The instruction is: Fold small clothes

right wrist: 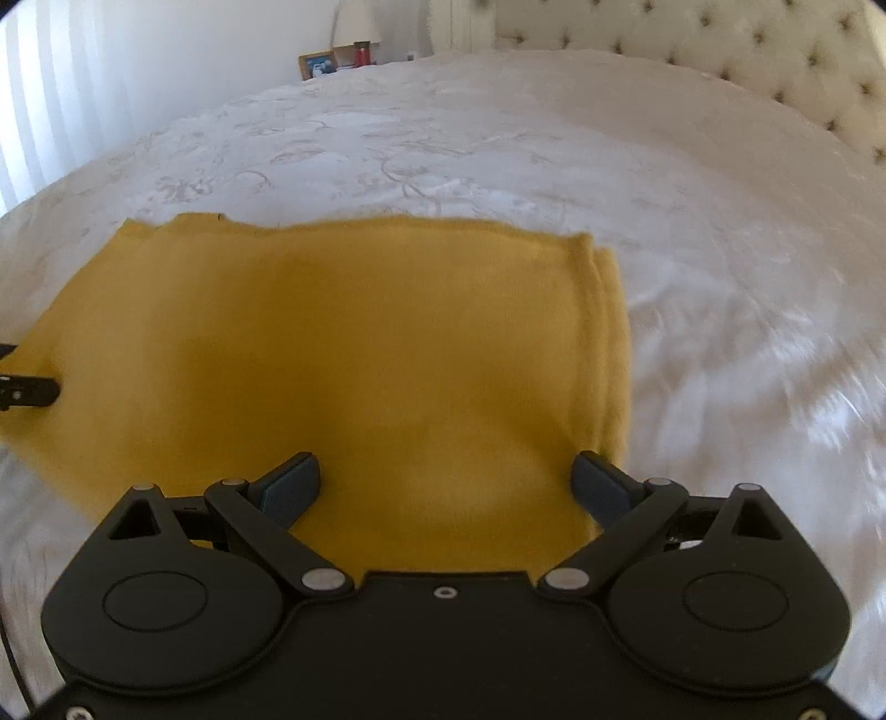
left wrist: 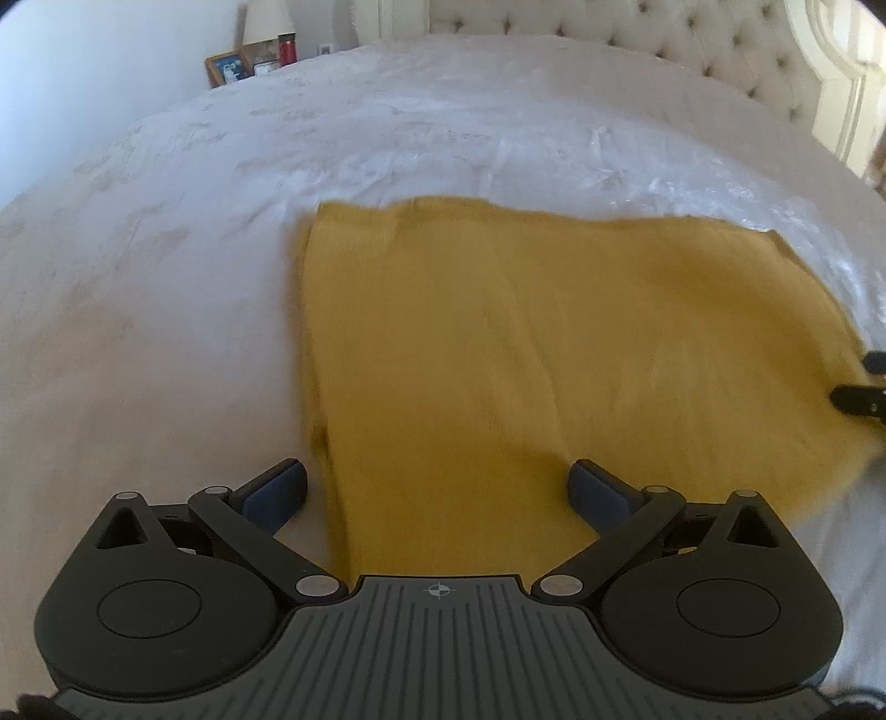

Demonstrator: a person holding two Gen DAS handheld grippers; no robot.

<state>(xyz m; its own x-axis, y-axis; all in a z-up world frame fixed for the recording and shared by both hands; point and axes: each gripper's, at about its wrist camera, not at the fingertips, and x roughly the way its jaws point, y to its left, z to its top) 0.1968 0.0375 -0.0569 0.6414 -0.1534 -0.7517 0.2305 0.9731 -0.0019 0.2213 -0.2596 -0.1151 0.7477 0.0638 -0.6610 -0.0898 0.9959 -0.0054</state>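
A mustard-yellow knit garment (left wrist: 554, 343) lies flat on the white bedspread, partly folded, with doubled layers along its left and right edges. My left gripper (left wrist: 437, 487) is open over the garment's near left edge, holding nothing. My right gripper (right wrist: 446, 482) is open over the garment's (right wrist: 354, 343) near right edge, holding nothing. The right gripper's fingertips (left wrist: 855, 396) show at the right border of the left wrist view. The left gripper's fingertip (right wrist: 30, 390) shows at the left border of the right wrist view.
The white embroidered bedspread (left wrist: 166, 288) extends all around the garment. A tufted cream headboard (left wrist: 692, 44) stands at the far right. A nightstand with a picture frame (left wrist: 227, 69), a red bottle (left wrist: 287, 49) and a lamp is at the far left.
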